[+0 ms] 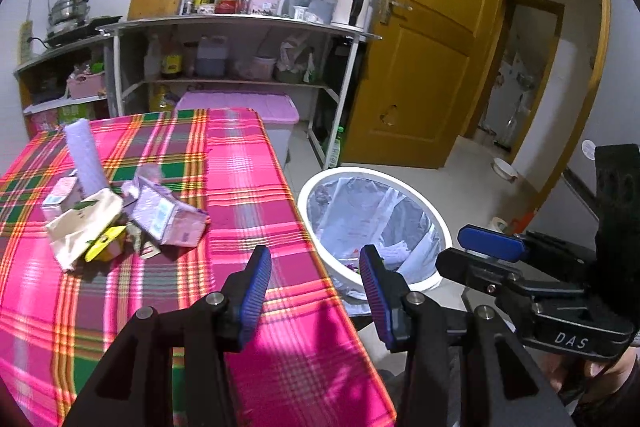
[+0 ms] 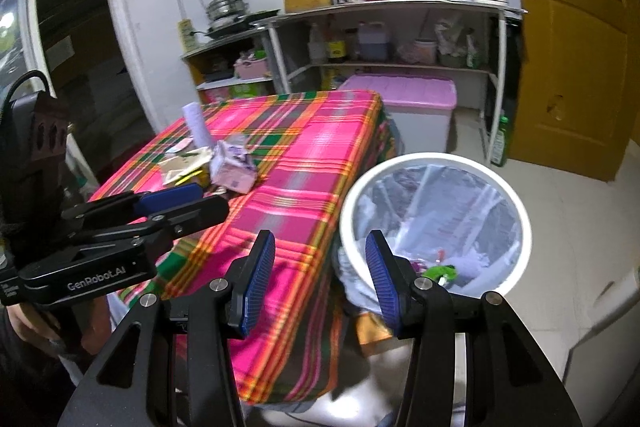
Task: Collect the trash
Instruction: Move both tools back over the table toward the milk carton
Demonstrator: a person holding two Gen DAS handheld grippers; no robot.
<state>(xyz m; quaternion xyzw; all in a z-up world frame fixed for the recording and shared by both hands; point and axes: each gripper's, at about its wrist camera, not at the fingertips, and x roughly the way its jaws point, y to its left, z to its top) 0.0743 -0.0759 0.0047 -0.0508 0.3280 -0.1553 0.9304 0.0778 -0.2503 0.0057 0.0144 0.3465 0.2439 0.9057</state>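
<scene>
A heap of trash lies on the pink plaid tablecloth [image 1: 248, 187]: a crumpled purple carton [image 1: 168, 223] [image 2: 232, 171], a beige paper bag [image 1: 84, 227], a yellow wrapper [image 1: 104, 247] and a pale upright roll [image 1: 84, 155] [image 2: 196, 127]. On the floor by the table's right edge stands a white bin [image 1: 320, 183] [image 2: 440, 158], lined with a clear bag and holding scraps. My left gripper [image 1: 314, 267] [image 2: 210, 198] hovers open and empty over the table's near right edge. Beside it, my right gripper [image 2: 320, 251] [image 1: 452, 250] hangs open and empty by the bin's near rim.
A pink-lidded storage box [image 1: 256, 107] sits on the floor behind the table. Shelves [image 1: 240, 23] with bottles, jars and a kettle line the back wall. A wooden door [image 1: 432, 27] stands open at the right, with tiled floor [image 2: 560, 227] beyond the bin.
</scene>
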